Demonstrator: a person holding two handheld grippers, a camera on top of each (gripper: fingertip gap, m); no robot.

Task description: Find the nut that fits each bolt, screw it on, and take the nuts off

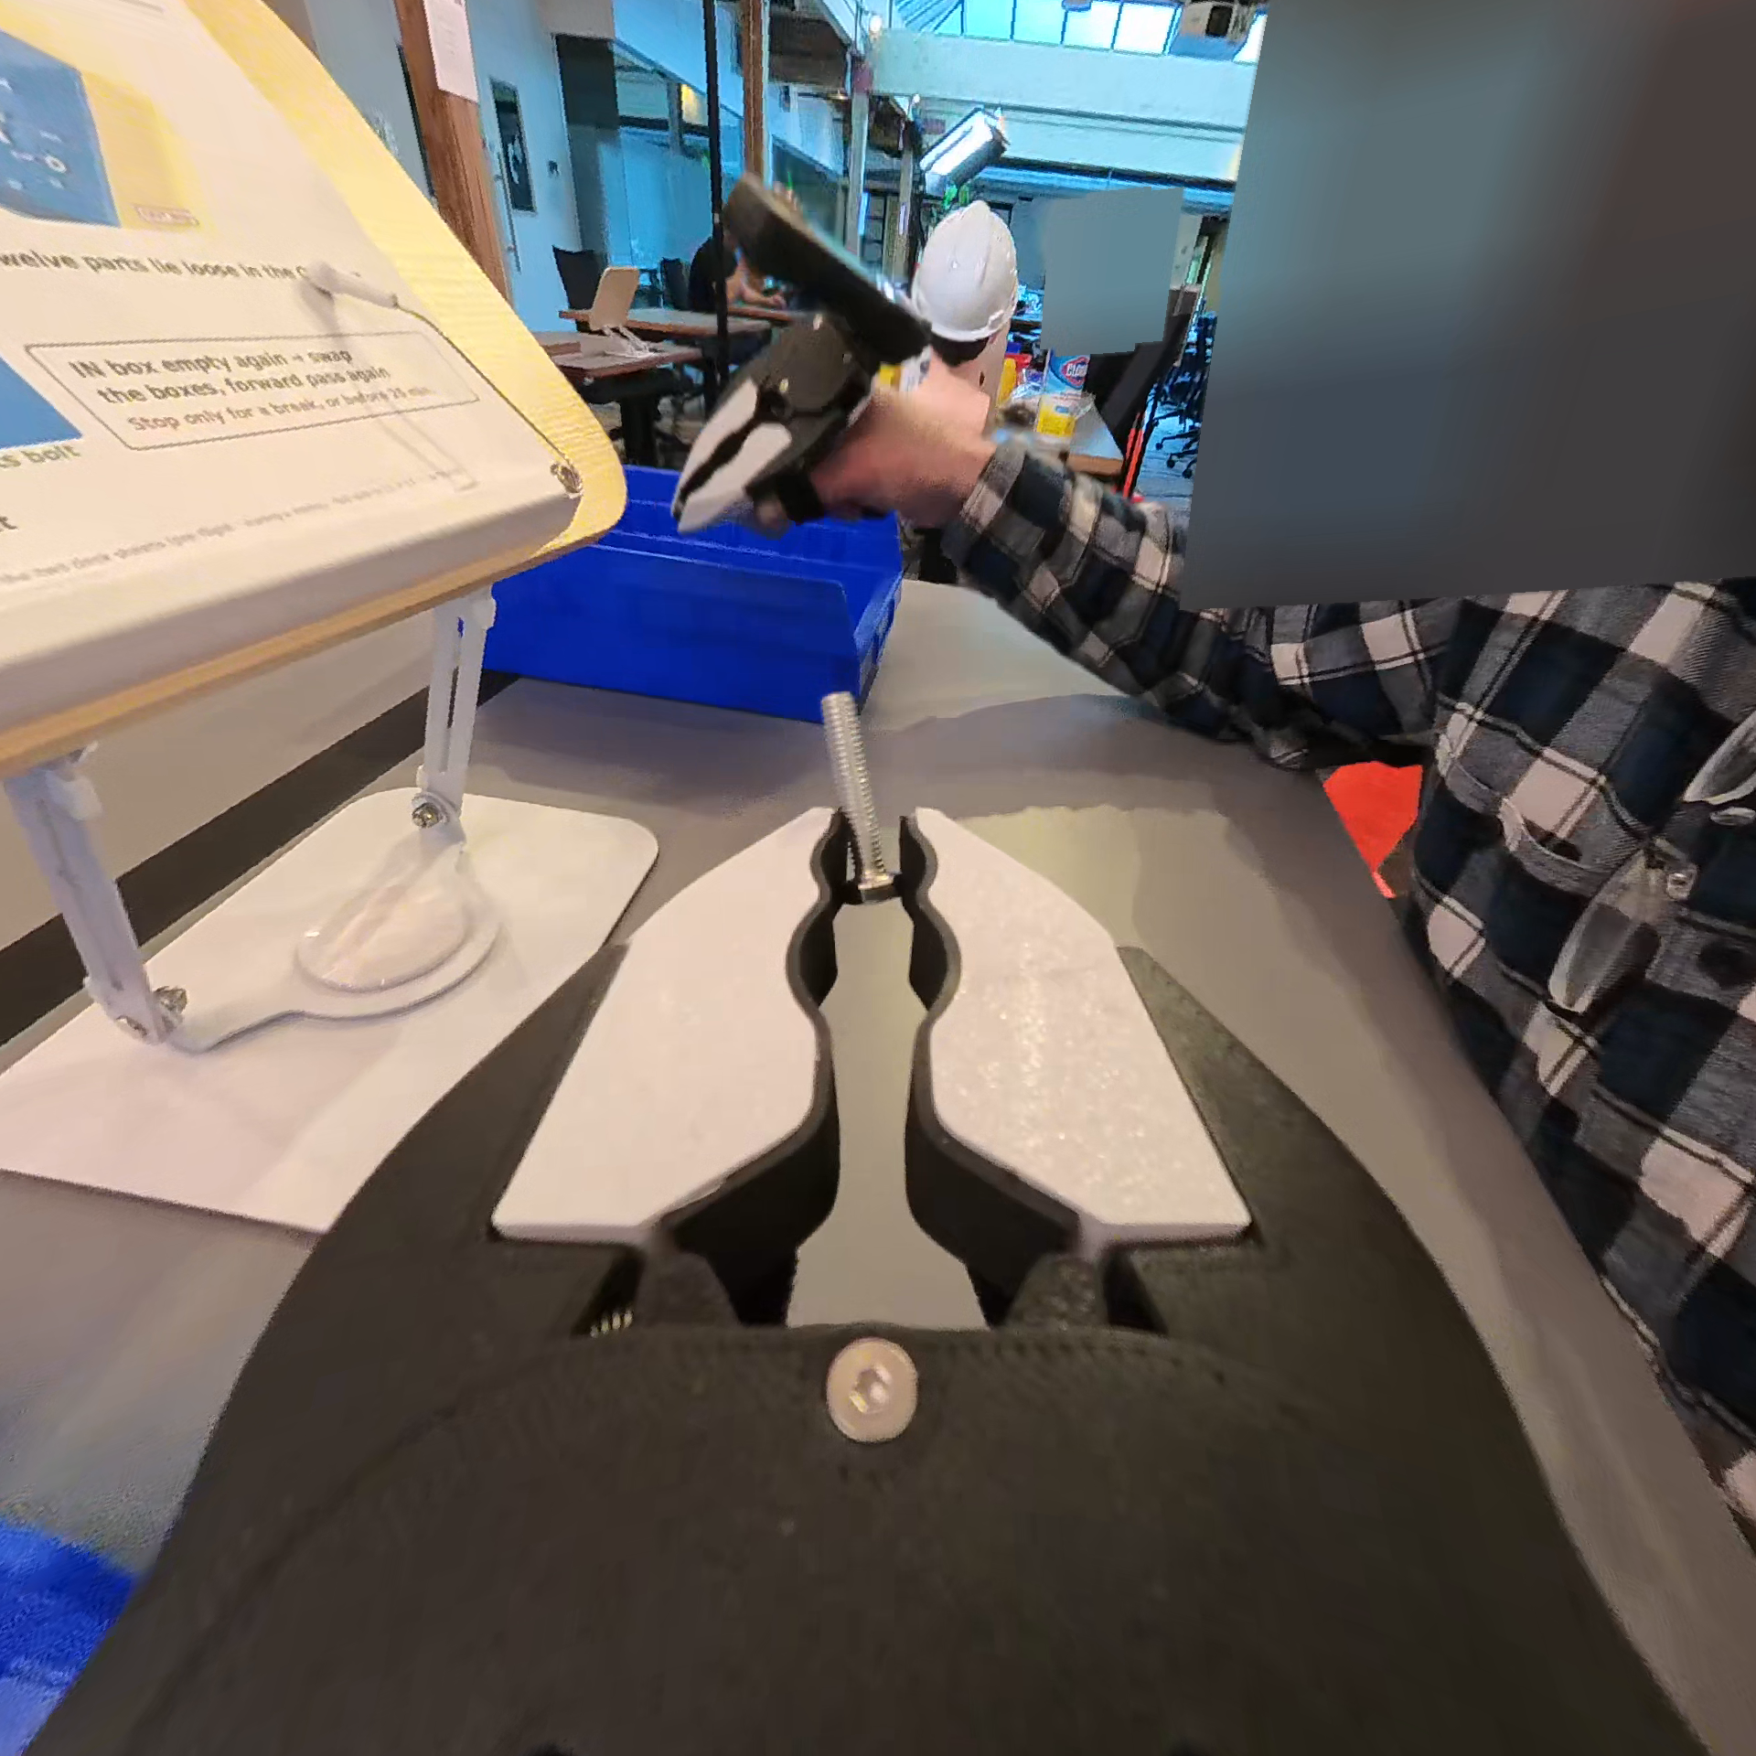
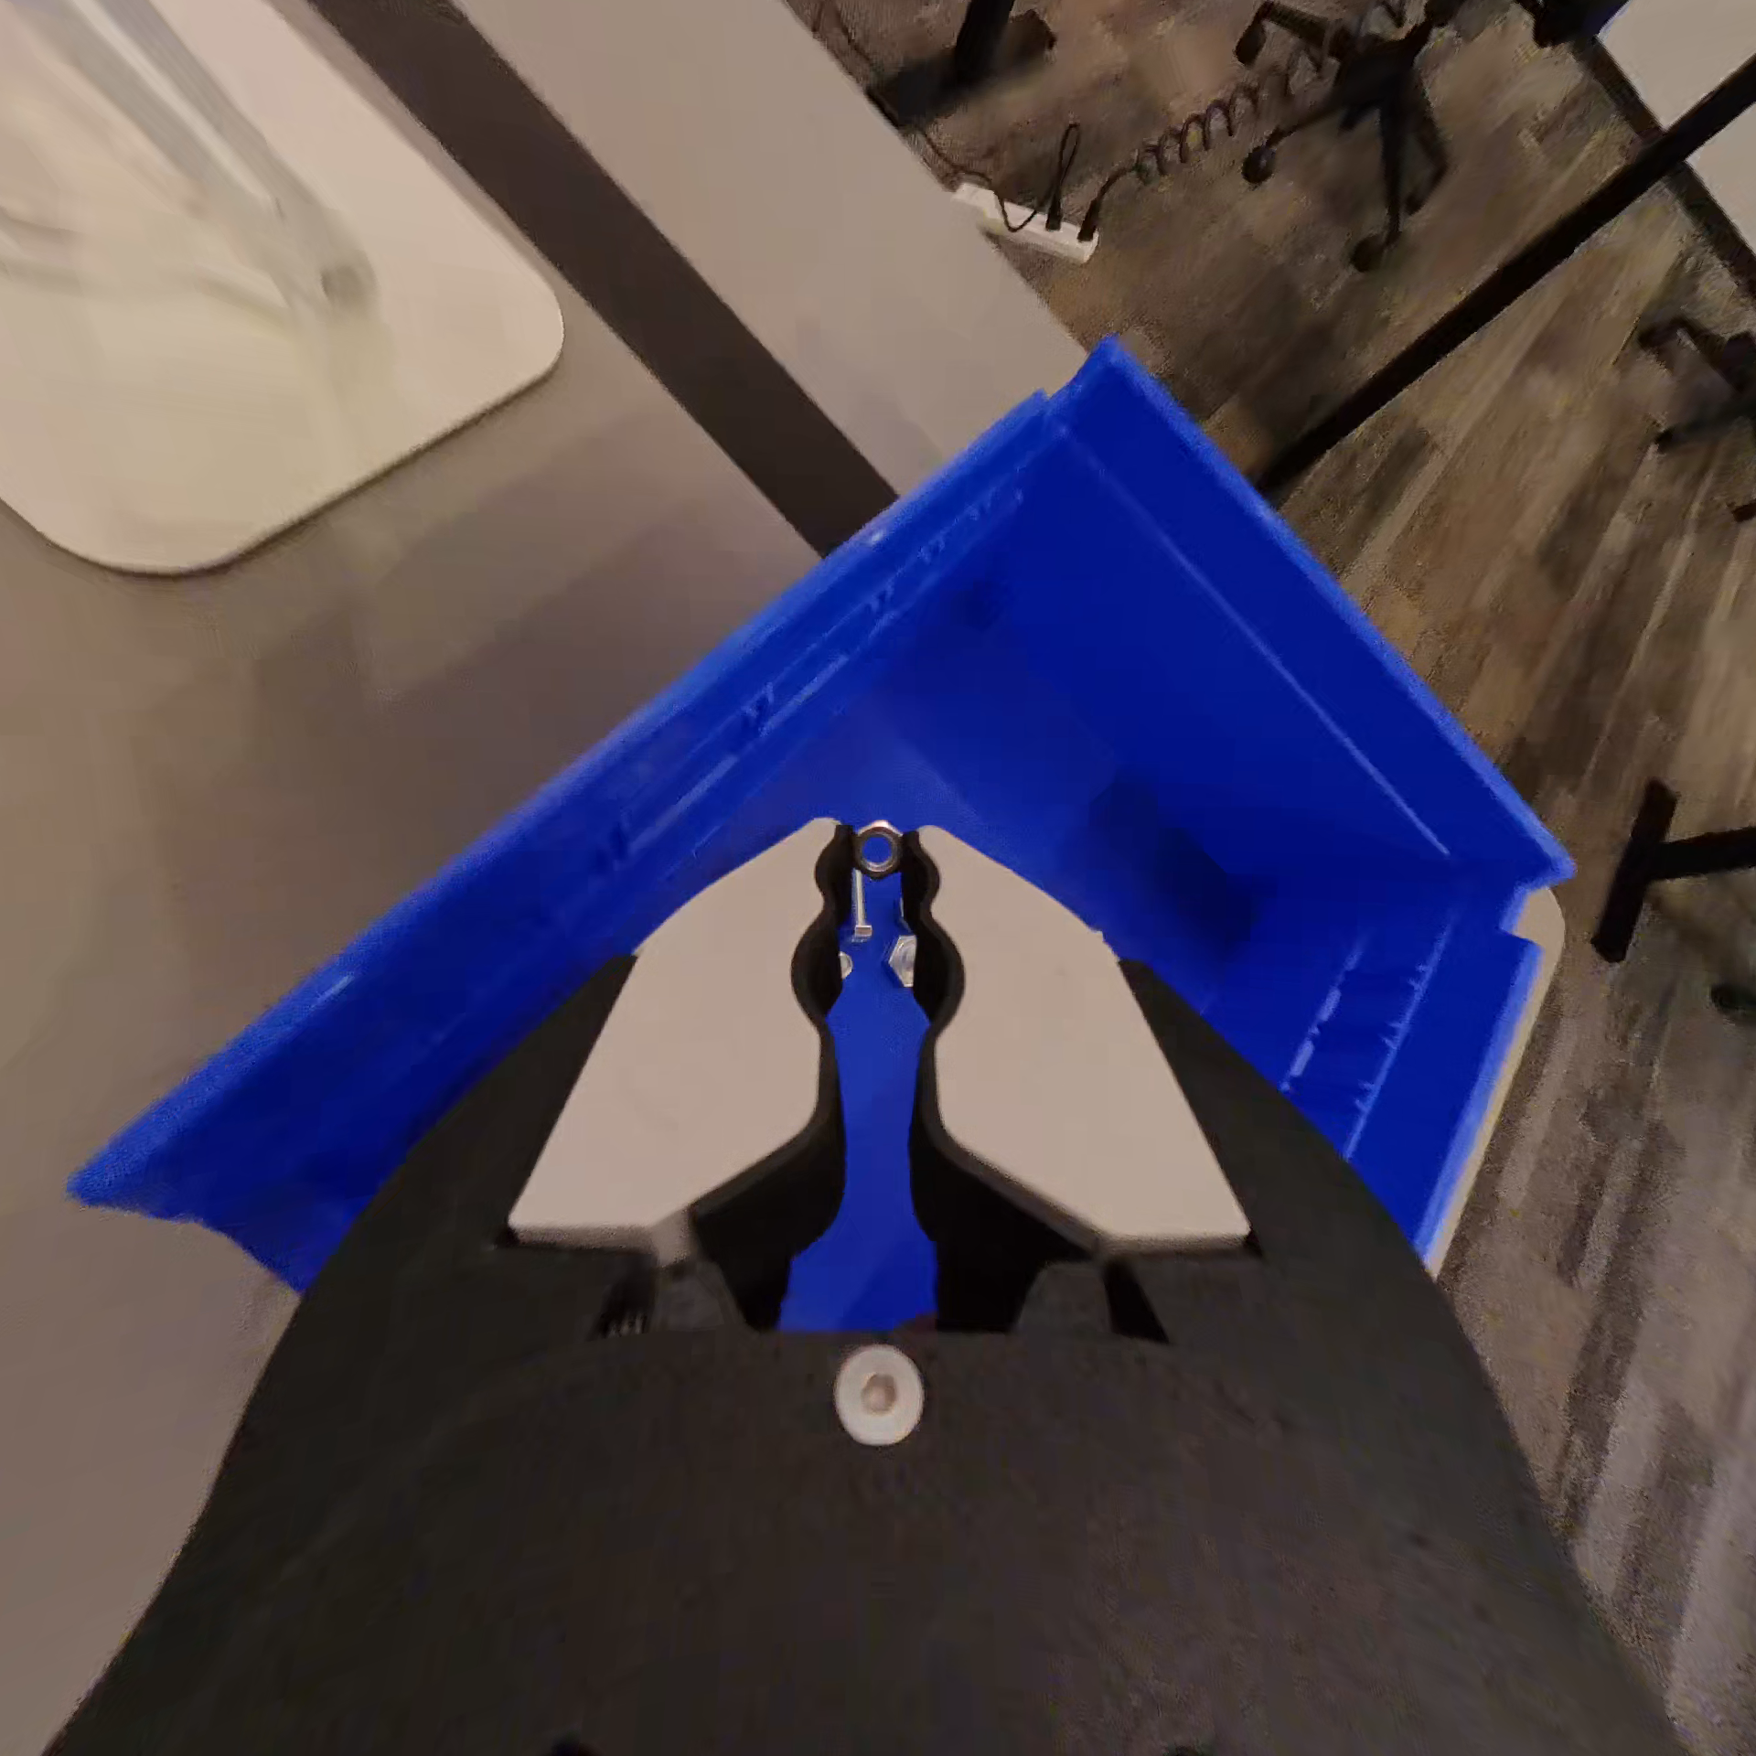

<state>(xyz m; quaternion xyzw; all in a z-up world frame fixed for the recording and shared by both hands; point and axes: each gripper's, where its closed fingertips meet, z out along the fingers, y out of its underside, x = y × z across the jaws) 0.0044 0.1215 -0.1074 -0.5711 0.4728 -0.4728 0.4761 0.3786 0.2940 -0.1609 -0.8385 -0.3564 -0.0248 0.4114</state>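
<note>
Left wrist view: left tool [image 1: 869, 855] pinches bolt [image 1: 850, 770] by its head, shank upright; right tool [image 2: 871, 849], clamping a nut [image 2: 871, 849], hovers beyond over blue bin [image 2: 1235, 665].

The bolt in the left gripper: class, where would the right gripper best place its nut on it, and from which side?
On the free threaded tip of the bolt, coming down along its axis. The left gripper pinches it at the head end, so the shank stands clear above the table.
</note>
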